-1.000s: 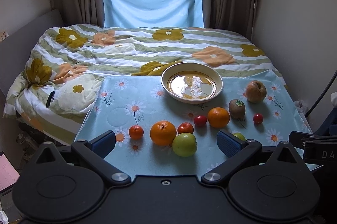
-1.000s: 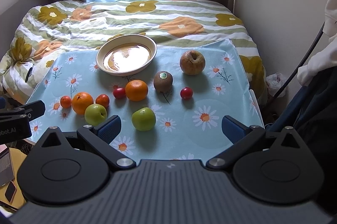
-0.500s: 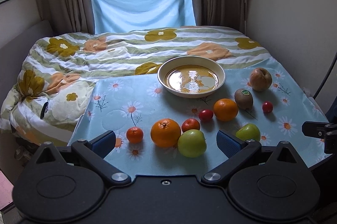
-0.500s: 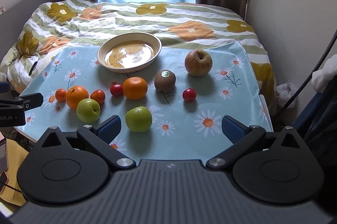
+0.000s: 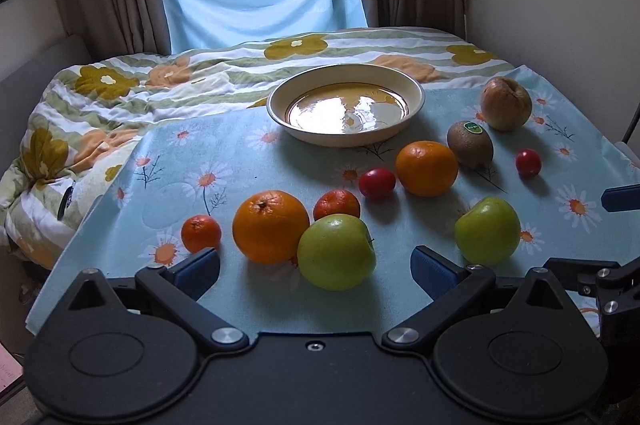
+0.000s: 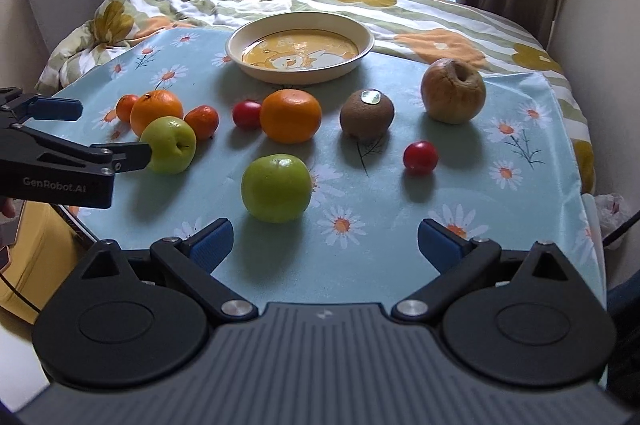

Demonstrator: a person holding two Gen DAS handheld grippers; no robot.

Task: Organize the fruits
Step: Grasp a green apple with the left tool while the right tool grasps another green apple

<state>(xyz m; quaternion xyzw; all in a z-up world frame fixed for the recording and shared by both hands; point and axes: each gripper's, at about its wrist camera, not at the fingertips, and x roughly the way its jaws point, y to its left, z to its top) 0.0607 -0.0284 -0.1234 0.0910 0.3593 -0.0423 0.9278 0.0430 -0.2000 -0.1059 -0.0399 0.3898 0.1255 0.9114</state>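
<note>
Ten pieces of fruit lie loose on the daisy-print cloth point(image 5: 248, 161) spread over the bed point(image 5: 120, 93), none of them in the cream bowl point(image 5: 345, 103) at twelve o'clock.

Our left tongs point(image 5: 316, 271) gape wide, holding nothing, with a green apple point(image 5: 336, 252) between the blue pads point(image 5: 198, 271) and touching the large orange point(image 5: 270, 225) at its ten o'clock. Two small tangerines point(image 5: 201, 233) flank that orange.

Our right tongs point(image 6: 326, 241) are likewise spread and empty, a second green apple point(image 6: 276, 187) just ahead at eleven o'clock. Past it sit another orange point(image 6: 291, 115), a kiwi point(image 6: 367, 115) bearing a small sticker we cannot read, a wrinkled brownish apple point(image 6: 453, 91) at one o'clock and two red cherry tomatoes point(image 6: 420, 157).

White lettering on the left tool's side, seen from the right wrist, reads "GenRobot.AI" point(image 6: 54, 181).
</note>
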